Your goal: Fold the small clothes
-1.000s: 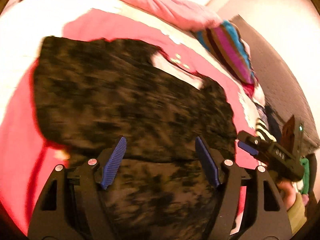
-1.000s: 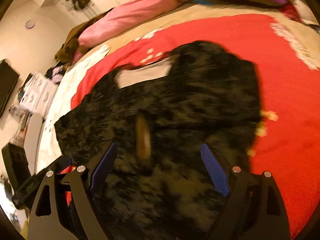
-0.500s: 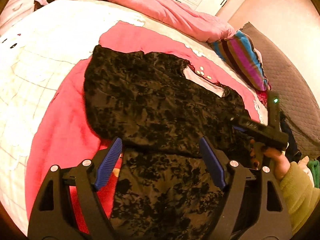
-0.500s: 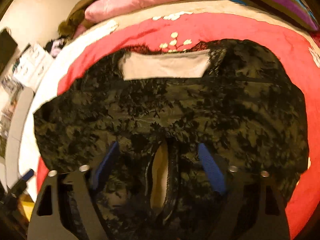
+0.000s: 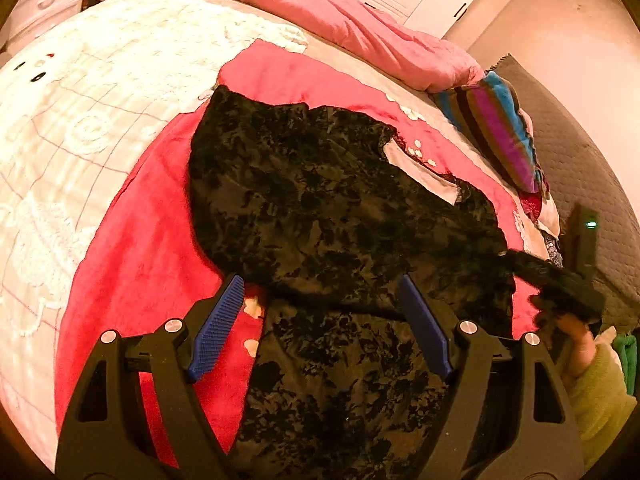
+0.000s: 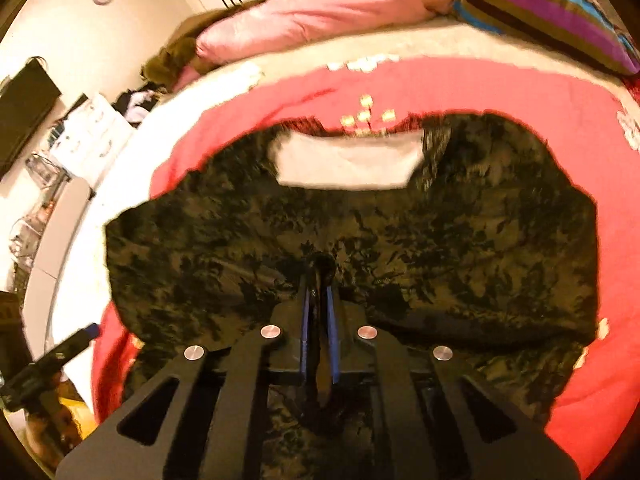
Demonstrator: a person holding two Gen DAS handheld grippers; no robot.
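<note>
A dark mottled garment (image 5: 328, 216) with a pale neck panel (image 6: 348, 164) lies spread on a red blanket (image 5: 148, 216). My left gripper (image 5: 322, 320) hovers open over the garment's near edge, and its blue pads (image 5: 218, 320) touch no cloth. My right gripper (image 6: 320, 280) is shut on a pinched fold of the garment (image 6: 440, 240) near its middle front. In the left wrist view the right gripper (image 5: 568, 292) shows at the far right, with a strip of the dark cloth pulled up to it. A hand in a green sleeve (image 5: 596, 384) holds it.
The blanket covers a white patterned bedspread (image 5: 80, 120). A pink duvet (image 5: 360, 28) and a striped pillow (image 5: 492, 132) lie along the far side. Drawers and clutter (image 6: 80, 136) stand beyond the bed's left edge. The left gripper (image 6: 60, 356) shows low at the left.
The right gripper's jaws went from wide open to shut on a fold of the garment. The left gripper drew back a little, so more of the bed shows.
</note>
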